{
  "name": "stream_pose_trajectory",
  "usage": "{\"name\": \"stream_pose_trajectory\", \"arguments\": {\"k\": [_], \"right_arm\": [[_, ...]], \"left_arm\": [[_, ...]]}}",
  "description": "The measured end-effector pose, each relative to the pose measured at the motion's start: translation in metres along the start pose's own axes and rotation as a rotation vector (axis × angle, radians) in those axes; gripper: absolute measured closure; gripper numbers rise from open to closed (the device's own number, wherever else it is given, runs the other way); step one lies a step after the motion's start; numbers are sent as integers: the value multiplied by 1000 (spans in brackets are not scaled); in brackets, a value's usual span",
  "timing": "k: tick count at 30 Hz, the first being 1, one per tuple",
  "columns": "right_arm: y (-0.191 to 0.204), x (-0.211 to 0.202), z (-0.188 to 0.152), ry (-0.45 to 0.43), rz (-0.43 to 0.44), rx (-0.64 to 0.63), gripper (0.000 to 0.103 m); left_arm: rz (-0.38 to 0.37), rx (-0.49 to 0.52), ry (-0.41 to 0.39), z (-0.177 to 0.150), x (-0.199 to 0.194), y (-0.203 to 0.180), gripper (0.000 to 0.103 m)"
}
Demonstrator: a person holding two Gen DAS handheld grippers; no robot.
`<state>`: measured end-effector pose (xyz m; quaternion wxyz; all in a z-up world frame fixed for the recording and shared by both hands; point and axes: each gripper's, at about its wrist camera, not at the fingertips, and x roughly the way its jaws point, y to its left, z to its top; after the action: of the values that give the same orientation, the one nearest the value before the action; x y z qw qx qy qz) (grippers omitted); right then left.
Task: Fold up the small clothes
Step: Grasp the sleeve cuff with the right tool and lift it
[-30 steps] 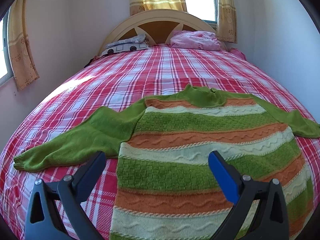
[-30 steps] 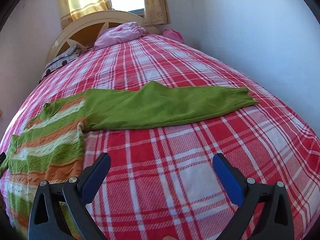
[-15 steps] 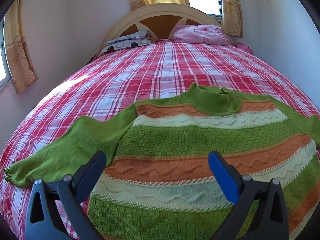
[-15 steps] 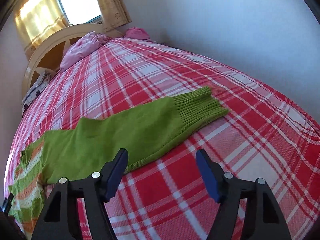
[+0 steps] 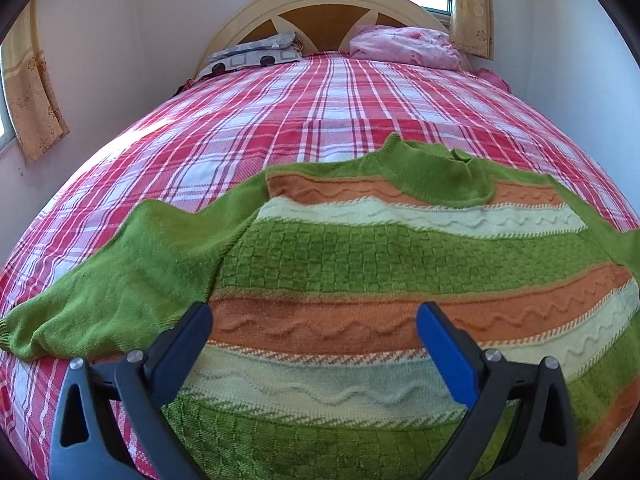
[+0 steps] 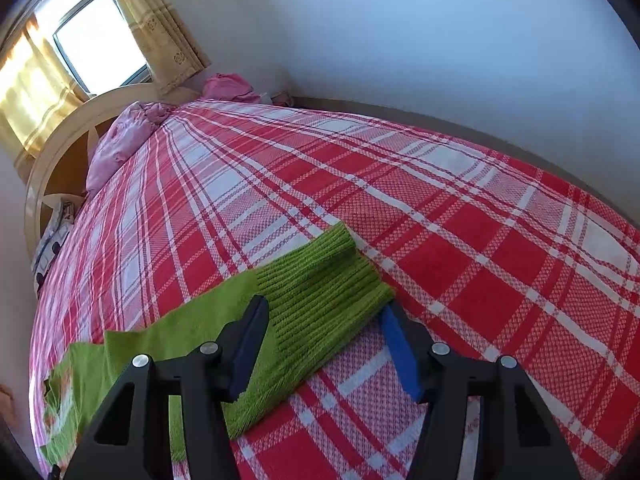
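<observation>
My left tongs (image 5: 314, 322) are wide apart with nothing held. They hang over the sweater (image 5: 400, 264), low in the middle of the left picture. The sweater lies flat on the bed (image 5: 280, 120), which has a red and white check cover. This view shows the whole front of the sweater: green, orange and pale stripes, with the green neck (image 5: 432, 168) up near the middle. One green sleeve (image 5: 104, 280) runs down to the lower left edge. Far back at the top I see the round headboard (image 5: 320, 4), a pink pillow (image 5: 404, 46) on the right and a spotted pillow (image 5: 256, 54) on the left.

The right picture shows things the left one does not. Here I see the other sleeve, with its ribbed cuff (image 6: 324, 280) in the middle of the frame. My right tongs (image 6: 324, 314) are closing around that cuff. The dark finger (image 6: 250, 344) sits on top of the green knit and the blue finger (image 6: 396, 344) is just by the cuff's edge. The cuff is between them, but the pads do not squeeze it yet. Only a small bit of the striped body shows at the lower left. A bright window (image 6: 100, 40) with yellow curtains (image 6: 168, 28) is in the upper left, and a bare pale wall (image 6: 400, 40) fills the top right.
</observation>
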<state>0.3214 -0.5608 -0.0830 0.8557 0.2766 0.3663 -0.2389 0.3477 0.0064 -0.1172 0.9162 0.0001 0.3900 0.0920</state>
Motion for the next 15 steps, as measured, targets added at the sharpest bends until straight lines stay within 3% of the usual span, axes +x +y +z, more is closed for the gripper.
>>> {"name": "stream_pose_trajectory", "arguments": {"k": [1, 3, 4, 9, 15], "right_arm": [[0, 2, 2, -2, -9, 1, 54], [-2, 5, 7, -4, -18, 17, 82], [-5, 6, 9, 0, -9, 37, 87], [-4, 0, 13, 1, 23, 45, 92], [28, -30, 20, -59, 70, -23, 93]], "left_arm": [[1, 3, 2, 0, 0, -1, 0], [0, 3, 1, 0, 0, -1, 0], [2, 1, 2, 0, 0, 0, 0], [-25, -27, 18, 0, 3, 4, 0], [-53, -36, 25, 0, 3, 6, 0]]}}
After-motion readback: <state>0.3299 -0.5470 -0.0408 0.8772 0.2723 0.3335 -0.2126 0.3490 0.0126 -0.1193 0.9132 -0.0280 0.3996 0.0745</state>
